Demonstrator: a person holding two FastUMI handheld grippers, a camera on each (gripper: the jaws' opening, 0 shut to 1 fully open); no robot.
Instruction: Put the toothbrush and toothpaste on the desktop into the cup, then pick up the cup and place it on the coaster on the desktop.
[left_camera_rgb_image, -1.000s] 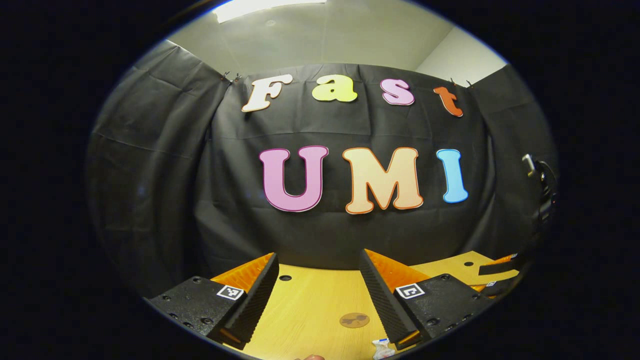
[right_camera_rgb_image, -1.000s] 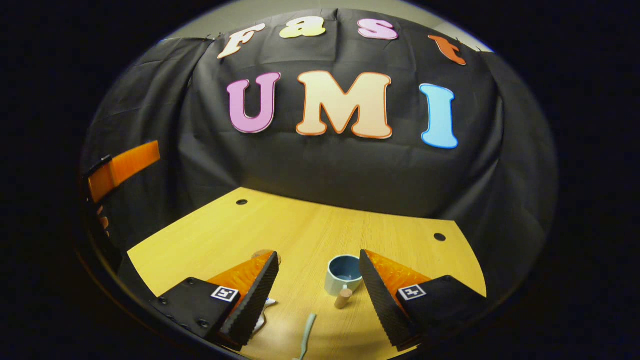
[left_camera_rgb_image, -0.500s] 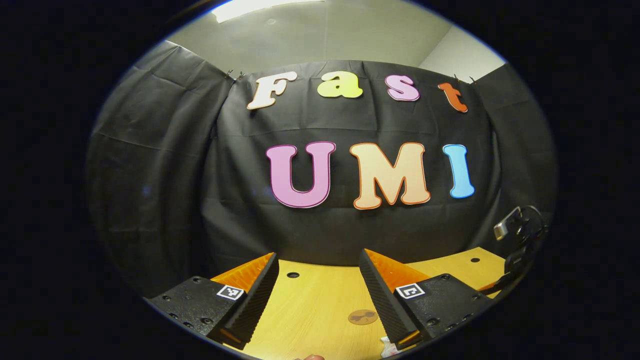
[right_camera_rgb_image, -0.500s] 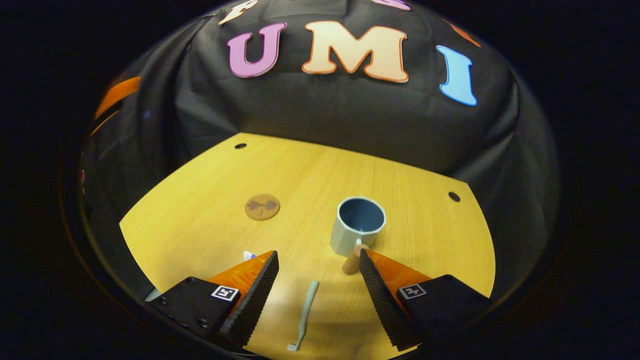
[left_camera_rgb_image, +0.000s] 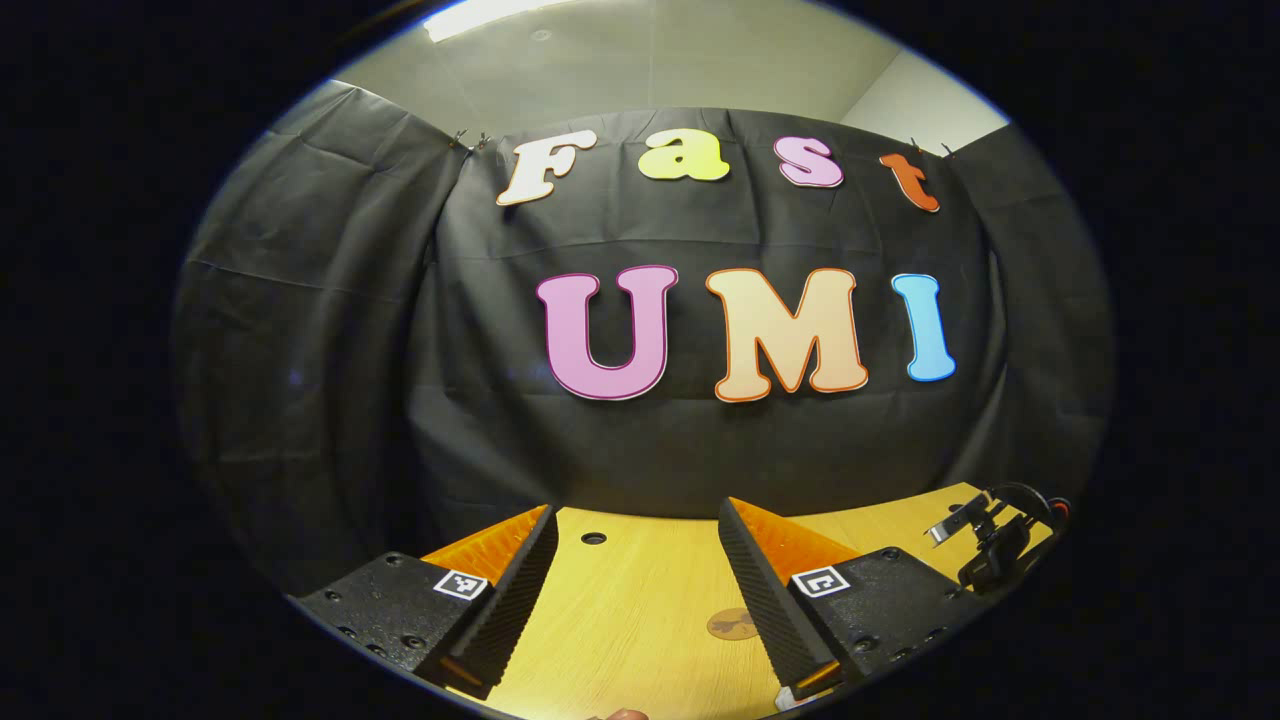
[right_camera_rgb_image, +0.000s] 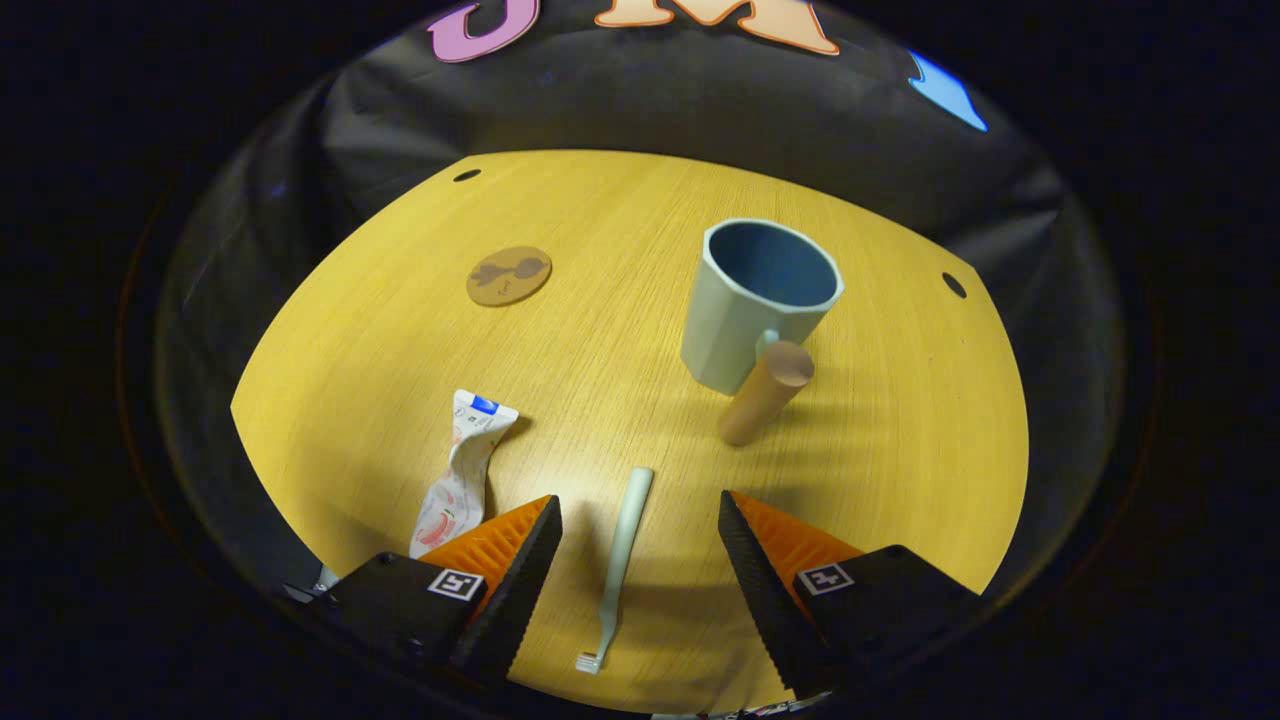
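Note:
In the right gripper view a pale green toothbrush (right_camera_rgb_image: 620, 560) lies on the wooden desktop (right_camera_rgb_image: 600, 330), right between the fingers of my open right gripper (right_camera_rgb_image: 640, 520), which hangs just above it. A crumpled white toothpaste tube (right_camera_rgb_image: 460, 470) lies left of the brush, its lower end behind my left finger (right_camera_rgb_image: 505, 575). A pale cup (right_camera_rgb_image: 755, 300) with a blue inside and a wooden stick handle stands upright farther back on the right. A round brown coaster (right_camera_rgb_image: 508, 275) lies at the back left. In the left gripper view my left gripper (left_camera_rgb_image: 640, 550) is open and held level, with the coaster (left_camera_rgb_image: 733, 624) beyond it.
The black cloth wall closes off the back of the desk. Small round holes (right_camera_rgb_image: 954, 285) sit near the desk's far corners. In the left gripper view the other gripper's rear part with cables (left_camera_rgb_image: 995, 535) shows low at the right edge.
The right gripper has tipped downward and come closer to the desk; the toothbrush now lies between its fingers and the cup looms larger. The left gripper has shifted only slightly.

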